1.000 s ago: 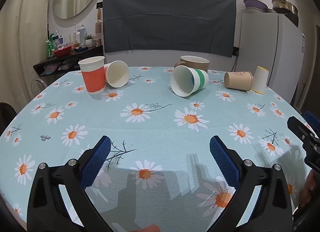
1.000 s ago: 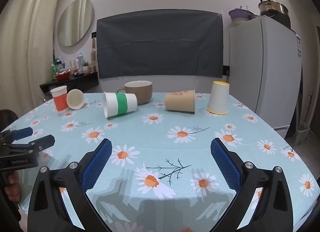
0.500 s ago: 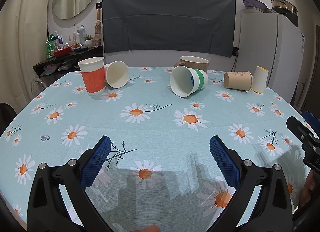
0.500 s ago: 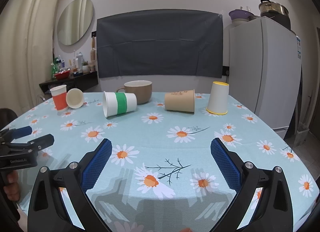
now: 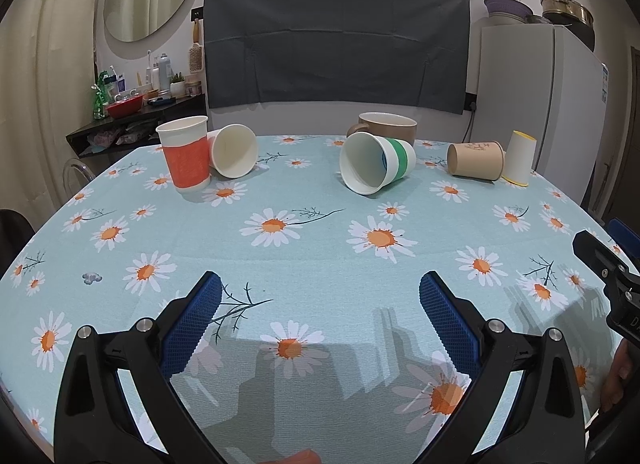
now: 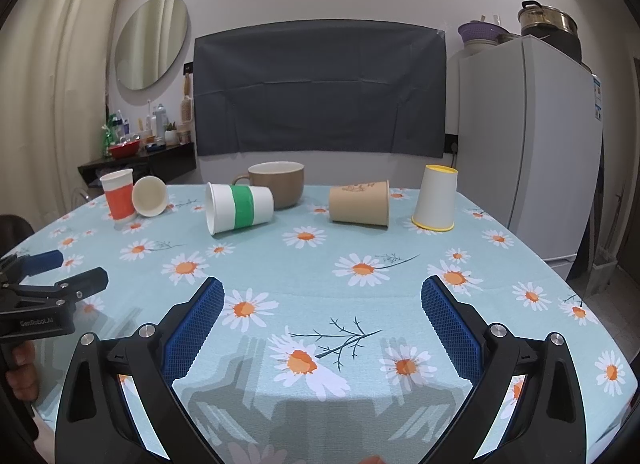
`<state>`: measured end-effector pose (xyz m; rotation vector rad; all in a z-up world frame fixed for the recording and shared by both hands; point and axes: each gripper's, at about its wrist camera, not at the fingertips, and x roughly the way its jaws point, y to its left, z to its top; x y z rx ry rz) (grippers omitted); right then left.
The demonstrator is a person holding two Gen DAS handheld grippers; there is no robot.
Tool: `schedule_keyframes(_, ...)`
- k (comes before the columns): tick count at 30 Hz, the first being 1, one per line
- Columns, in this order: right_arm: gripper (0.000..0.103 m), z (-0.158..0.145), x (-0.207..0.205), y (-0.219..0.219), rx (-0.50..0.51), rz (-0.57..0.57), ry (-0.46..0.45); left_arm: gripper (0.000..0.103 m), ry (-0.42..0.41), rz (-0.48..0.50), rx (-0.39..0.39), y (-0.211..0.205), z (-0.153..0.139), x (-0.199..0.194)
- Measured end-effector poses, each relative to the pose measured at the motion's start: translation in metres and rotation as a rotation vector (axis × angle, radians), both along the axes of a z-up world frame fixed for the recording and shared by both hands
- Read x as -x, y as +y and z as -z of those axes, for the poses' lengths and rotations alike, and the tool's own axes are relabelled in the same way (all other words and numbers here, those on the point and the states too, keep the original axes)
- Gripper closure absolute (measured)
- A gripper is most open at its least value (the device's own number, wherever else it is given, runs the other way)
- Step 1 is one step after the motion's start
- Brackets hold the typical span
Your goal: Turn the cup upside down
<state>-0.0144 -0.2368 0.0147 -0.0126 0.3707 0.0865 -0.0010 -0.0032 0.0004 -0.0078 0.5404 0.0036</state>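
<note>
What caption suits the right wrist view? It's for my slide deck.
Open right gripper above a daisy tablecloth, facing the green-banded cup and brown paper cup on their sides.

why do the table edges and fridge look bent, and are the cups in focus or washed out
Left wrist view: fisheye bends the table edge into an arc and darkens the corners; the cups, like the green-banded cup, stay sharp. Right wrist view: the same lens bows the fridge; lighting is soft and even, no glare, with layered shadows of the fingers on the cloth.

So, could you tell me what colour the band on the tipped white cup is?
Green band, clearest in the right wrist view.
</note>
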Motion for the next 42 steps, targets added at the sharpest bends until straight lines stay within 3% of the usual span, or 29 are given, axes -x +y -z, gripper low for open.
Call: schedule_keyframes(42, 0.008, 0.0001, 0.0001, 0.0005, 0.003, 0.001, 0.003, 0.006, 0.002, -0.005, -0.008, -0.0042, 0.0, -0.0021)
